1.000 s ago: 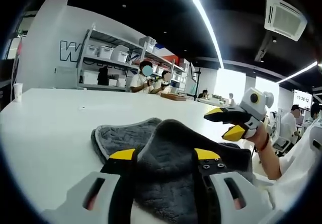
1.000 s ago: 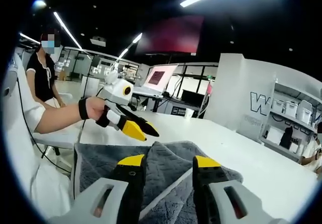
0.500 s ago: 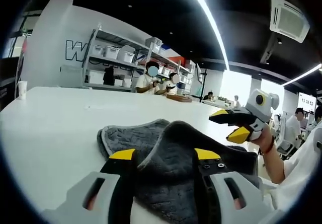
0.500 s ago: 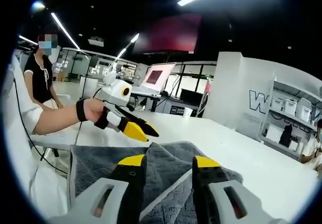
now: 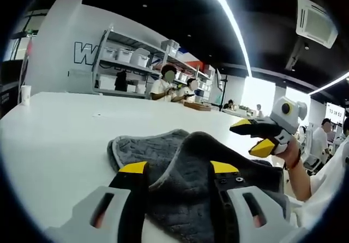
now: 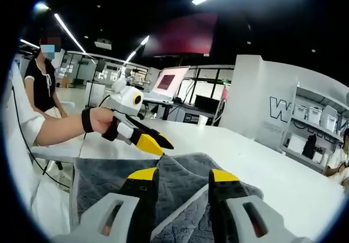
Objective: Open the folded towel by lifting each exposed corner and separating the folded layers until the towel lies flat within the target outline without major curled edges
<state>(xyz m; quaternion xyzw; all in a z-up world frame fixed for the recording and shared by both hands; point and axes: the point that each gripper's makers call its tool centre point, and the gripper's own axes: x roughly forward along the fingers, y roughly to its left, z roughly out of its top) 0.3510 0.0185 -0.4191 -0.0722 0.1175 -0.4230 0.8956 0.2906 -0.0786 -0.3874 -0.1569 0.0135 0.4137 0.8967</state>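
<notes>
In the left gripper view, the dark grey, thick-piled folded towel (image 5: 191, 172) lies on the white table (image 5: 54, 139), with a rounded fold humped up between and just beyond the yellow-tipped jaws of the left gripper (image 5: 179, 167), which stand apart with nothing clamped between them. A paler stitched hem runs round the lower layer at the towel's far left corner, lying flat on the tabletop. The right gripper (image 5: 260, 136) hovers above the towel's far right side, its jaws a little apart and empty. In the right gripper view, the same towel (image 6: 103, 177) spreads under the right gripper's (image 6: 179, 173) parted jaws, a pale hem line running diagonally between them; the left gripper (image 6: 154, 141) points its yellow tips down, seemingly near the towel's far edge, jaws only slightly parted, and whether they touch the cloth cannot be told. The towel looks soft, limp and light, likely to sag and drag its lower layers along by friction of the pile. The stitched hem at an exposed corner is probably the firmest place to pinch, taking the top layer alone rather than the thick hump.
</notes>
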